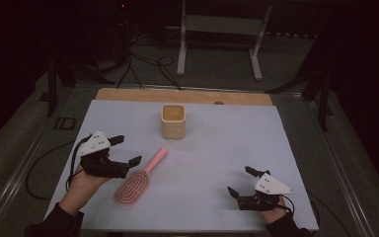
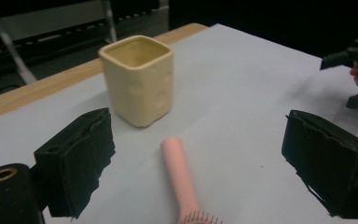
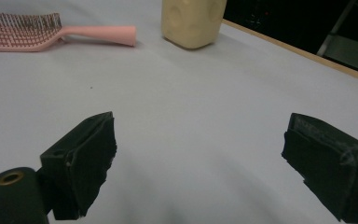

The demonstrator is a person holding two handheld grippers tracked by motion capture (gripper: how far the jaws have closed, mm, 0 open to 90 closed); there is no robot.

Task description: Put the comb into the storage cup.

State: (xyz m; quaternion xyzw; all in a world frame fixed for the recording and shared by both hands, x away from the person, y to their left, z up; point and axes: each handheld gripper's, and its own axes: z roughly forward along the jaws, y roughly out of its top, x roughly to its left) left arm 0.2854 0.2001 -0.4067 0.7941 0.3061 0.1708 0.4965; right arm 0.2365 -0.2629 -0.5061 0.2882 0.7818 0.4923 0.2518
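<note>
A pink hairbrush (image 1: pixel 134 185) lies on the white table top (image 1: pixel 217 143), bristles up, with its handle (image 2: pixel 179 171) pointing toward a cream square cup (image 1: pixel 173 122). My left gripper (image 1: pixel 128 150) hovers just left of the handle, open. In the left gripper view the handle lies on the table between and beyond the wide jaws of this gripper (image 2: pixel 198 121), and the pads do not touch it. The cup (image 2: pixel 140 79) stands upright farther on. My right gripper (image 1: pixel 239 180) rests open near the table's front right with nothing between its jaws (image 3: pixel 200 121). The right gripper view has the brush (image 3: pixel 28 32) and the cup (image 3: pixel 193 21) far off.
A wooden strip (image 1: pixel 182 95) borders the table's far edge. Beyond it are a dark floor with cables (image 1: pixel 148 69) and a white metal frame (image 1: pixel 219 29). The other hand's gripper (image 2: pixel 354 70) appears at the right edge of the left gripper view.
</note>
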